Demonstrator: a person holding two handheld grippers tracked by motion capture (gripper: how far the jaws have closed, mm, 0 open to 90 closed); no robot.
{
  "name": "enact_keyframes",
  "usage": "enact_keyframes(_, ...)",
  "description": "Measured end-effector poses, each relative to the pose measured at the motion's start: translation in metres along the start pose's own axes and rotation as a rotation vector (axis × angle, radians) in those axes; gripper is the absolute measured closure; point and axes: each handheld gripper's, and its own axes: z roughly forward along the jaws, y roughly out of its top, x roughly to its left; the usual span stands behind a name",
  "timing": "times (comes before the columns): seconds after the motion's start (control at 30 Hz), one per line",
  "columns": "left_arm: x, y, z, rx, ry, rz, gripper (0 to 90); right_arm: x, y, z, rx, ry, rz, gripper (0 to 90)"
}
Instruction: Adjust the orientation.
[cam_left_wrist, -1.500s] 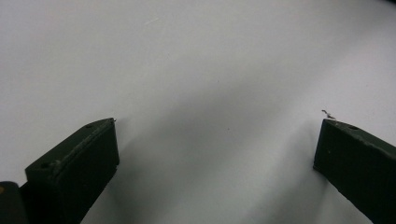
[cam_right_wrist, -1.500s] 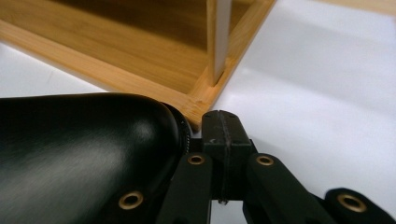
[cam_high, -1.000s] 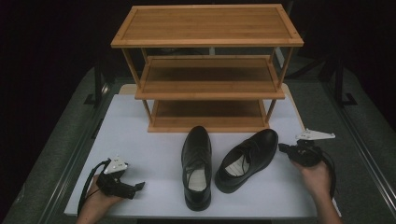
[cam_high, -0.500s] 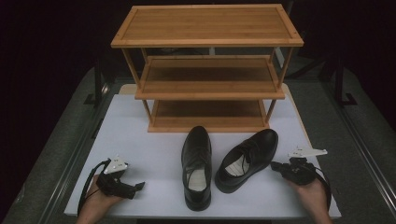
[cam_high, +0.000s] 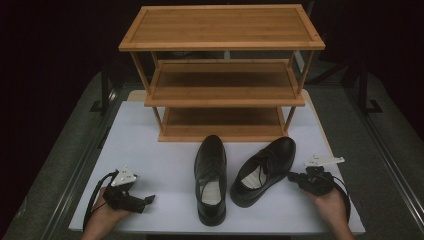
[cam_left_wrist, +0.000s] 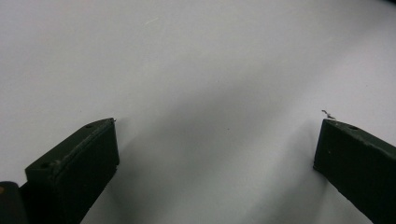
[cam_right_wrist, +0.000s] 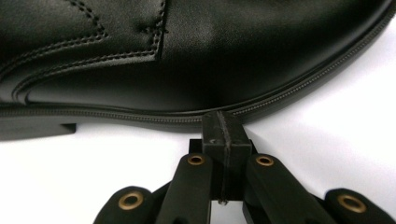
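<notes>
High view: your right tongs (cam_high: 295, 176) lie low over the white tabletop (cam_high: 165, 155), with their tips pointing at the outer side of the black leather lace-up shoe lying at an angle (cam_high: 265, 170), just beside its sole edge. Beyond that shoe, on its far side from your right tongs, the second black leather shoe (cam_high: 210, 177) stands with its toe pointing away from you. Your left tongs (cam_high: 146, 200) rest on the tabletop, well apart from both shoes, with bare surface ahead of the tips. The three-tier wooden shoe rack (cam_high: 222, 75) stands behind both shoes, farther from you than either pair of tongs.

Left gripper view: your left tongs (cam_left_wrist: 217, 140) stand wide apart. Nothing lies between the two black pads (cam_left_wrist: 77, 158); you see white tabletop (cam_left_wrist: 196, 60) ahead of them.

Right gripper view: your right tongs (cam_right_wrist: 223, 133) are pressed together, pad against pad, holding nothing. Their tips sit at the stitched sole edge of the angled shoe (cam_right_wrist: 196, 51); whether they touch it cannot be told. The shoe's upper rises directly ahead of the tips.
</notes>
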Motion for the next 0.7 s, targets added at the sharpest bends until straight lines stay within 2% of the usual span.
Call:
enact_keyframes(0.27, 0.0, 0.0, 0.0, -0.001, -0.001, 0.0, 0.0, -0.003, 0.011, 0.01, 0.007, 0.008, -0.015, 89.9)
enact_keyframes(0.7, 0.0, 0.0, 0.0, -0.003, 0.001, -0.001, 0.0, -0.005, 0.031, 0.03, 0.018, 0.048, -0.027, 89.9)
